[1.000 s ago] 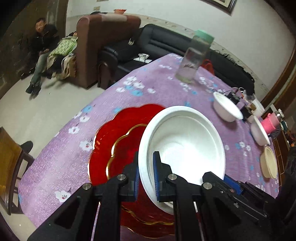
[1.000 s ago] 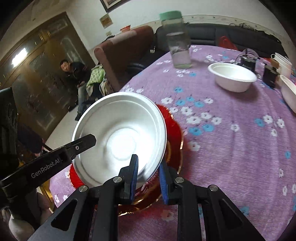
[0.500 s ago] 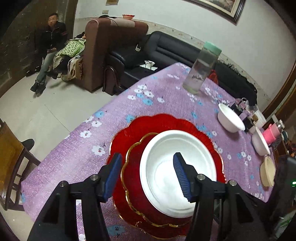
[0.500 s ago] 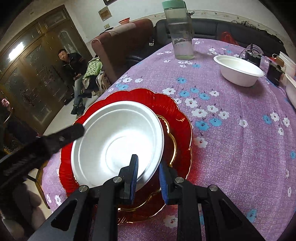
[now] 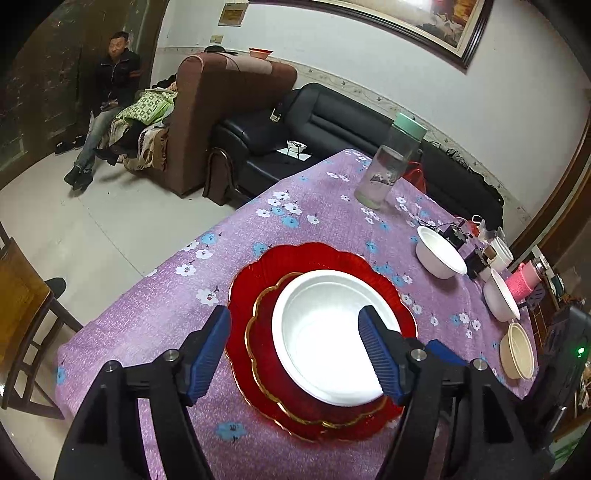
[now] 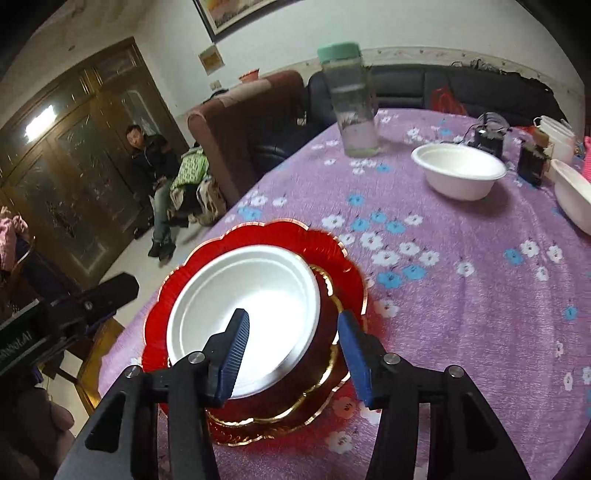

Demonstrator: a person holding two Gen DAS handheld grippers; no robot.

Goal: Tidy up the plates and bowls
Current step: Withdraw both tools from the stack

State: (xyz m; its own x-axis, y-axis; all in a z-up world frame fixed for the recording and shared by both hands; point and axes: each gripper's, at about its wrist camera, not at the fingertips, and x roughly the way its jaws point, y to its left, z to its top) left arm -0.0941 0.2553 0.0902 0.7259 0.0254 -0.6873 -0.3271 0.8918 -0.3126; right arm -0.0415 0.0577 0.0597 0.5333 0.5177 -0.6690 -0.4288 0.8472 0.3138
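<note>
White bowl seated on stacked red plates, near table corner. Left tongs and right tongs both opening, gripping nothing, straddling its near rim. Next loose bowl far right, nearer right tongs.

We see a white plastered wall carrying a dark-framed picture, with a pale patterned border strip lower down. Below it stands a black leather sofa, and touching its end a brown upholstered armchair; beside that a person in dark clothes sits. The pale tiled floor is bare and glossy. A brown wooden chair stands near the table's corner. Dark wooden glazed doors reflect a lamp
</note>
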